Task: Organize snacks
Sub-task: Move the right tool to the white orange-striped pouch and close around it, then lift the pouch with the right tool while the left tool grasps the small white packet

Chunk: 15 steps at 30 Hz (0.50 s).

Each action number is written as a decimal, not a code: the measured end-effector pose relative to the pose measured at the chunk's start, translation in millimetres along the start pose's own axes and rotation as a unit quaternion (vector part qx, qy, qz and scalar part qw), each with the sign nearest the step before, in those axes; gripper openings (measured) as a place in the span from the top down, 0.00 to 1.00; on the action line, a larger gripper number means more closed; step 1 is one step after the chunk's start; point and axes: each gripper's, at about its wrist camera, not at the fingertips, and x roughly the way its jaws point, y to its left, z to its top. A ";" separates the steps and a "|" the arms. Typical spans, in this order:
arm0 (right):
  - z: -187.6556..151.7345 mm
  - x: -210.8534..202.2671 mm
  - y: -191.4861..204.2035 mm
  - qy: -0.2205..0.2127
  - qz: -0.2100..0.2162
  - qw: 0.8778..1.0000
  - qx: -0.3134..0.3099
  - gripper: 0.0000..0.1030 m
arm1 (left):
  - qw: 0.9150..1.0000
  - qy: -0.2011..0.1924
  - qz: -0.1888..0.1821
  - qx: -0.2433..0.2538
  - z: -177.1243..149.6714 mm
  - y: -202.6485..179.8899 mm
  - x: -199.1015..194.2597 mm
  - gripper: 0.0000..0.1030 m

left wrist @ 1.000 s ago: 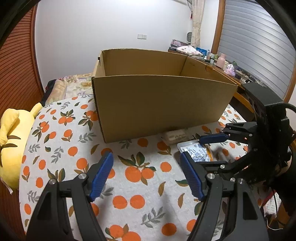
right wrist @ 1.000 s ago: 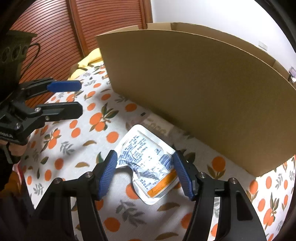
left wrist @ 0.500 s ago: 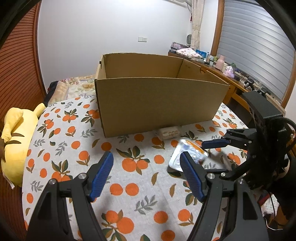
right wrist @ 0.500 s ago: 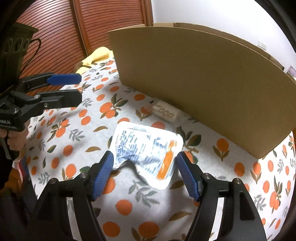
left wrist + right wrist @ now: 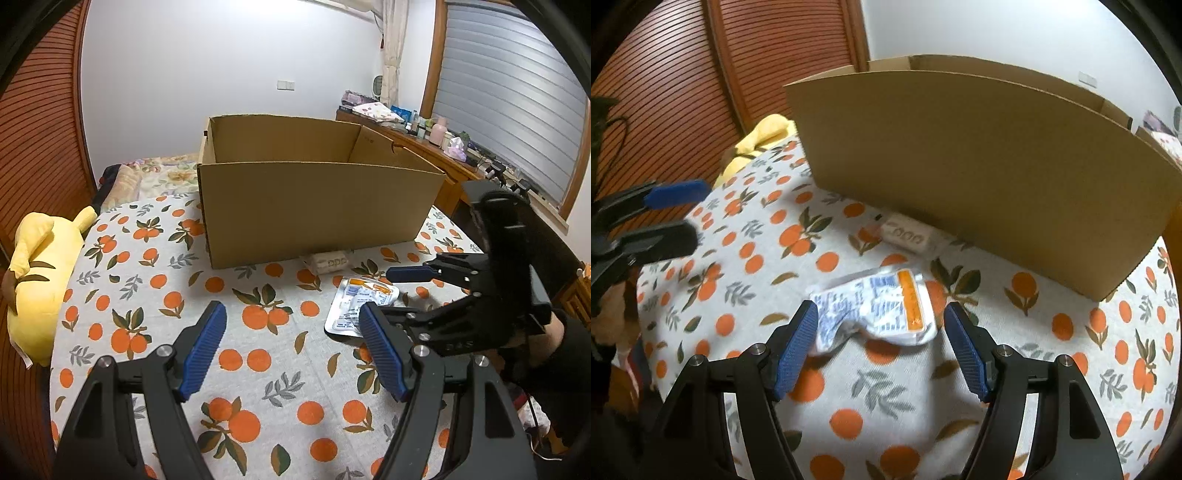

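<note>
**Two hand-held grippers, two snacks on the worktop, one box**

The right hand-held gripper [image 5: 879,343] hangs over the silver snack pouch [image 5: 877,308], blue pads spread apart and not touching it. The near end of the pouch sits between the pads and the rest sticks out ahead toward the box, so nothing is gripped. The pouch lies flat on the worktop [image 5: 1071,332], crumpled, white label with blue print and an orange stripe facing up.

The left hand-held gripper [image 5: 291,350] is also spread wide with nothing between its pads, just orange-print cloth underneath. It sits nearer the front edge of the worktop, well apart from the pouch.

Count so far:
- one cardboard box [image 5: 314,214], open top, standing toward the far edge of the worktop; I can't see whether anything is in it from these angles
- two snacks out on the cloth: the silver pouch, plus one small white packet [image 5: 908,234] lying right against the foot of the box's near wall
- one yellow plush toy [image 5: 40,280] off the worktop's left edge

The pouch is near the small packet but not touching it, a bit closer to the front edge. A person's hand in a dark sleeve [image 5: 546,343] holds the right unit at the right side.
</note>
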 end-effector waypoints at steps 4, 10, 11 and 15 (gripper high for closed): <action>1.7 9.6 1.1 0.013 -0.006 1.000 -0.002 0.29 | 1.000 0.001 0.001 -0.003 -1.7 1.7 -0.1 0.27; 1.5 18.1 14.1 0.029 -0.033 0.998 -0.034 0.29 | 1.000 0.005 0.000 -0.011 -4.8 4.8 3.9 0.27; 2.0 18.4 15.5 0.030 -0.037 0.998 -0.039 0.30 | 1.000 0.005 -0.001 -0.011 -5.1 4.7 4.5 0.27; 5.3 18.9 13.7 0.026 -0.034 0.999 -0.034 0.37 | 1.000 0.007 -0.001 -0.011 -5.7 3.9 5.8 0.27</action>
